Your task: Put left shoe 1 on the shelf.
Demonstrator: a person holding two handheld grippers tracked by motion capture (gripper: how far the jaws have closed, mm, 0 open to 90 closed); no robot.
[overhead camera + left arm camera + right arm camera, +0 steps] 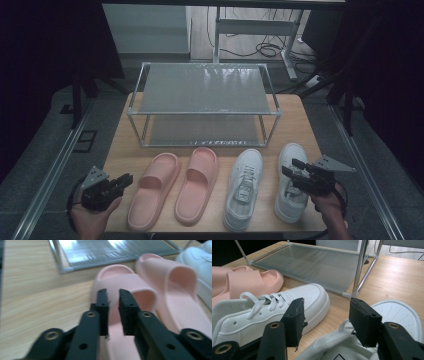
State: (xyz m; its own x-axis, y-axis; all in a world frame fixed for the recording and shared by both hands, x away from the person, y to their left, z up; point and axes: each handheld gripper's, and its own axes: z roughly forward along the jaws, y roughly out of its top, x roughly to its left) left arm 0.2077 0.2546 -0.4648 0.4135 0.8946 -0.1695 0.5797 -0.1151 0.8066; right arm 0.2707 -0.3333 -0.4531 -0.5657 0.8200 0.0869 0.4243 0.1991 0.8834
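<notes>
This looks like a lab or a test room arranged for recording, not a home. A small wooden counter (295,112) stands alone on a grey floor, and dark curtains (50,45) hang on the left and the right of it. Metal rails (47,185) run along the floor on both sides of the counter. Behind the counter there is a metal desk frame (255,27) with loose cables (265,50) on the floor beside it. On the counter a bare metal shoe rack (202,90) stands.
</notes>
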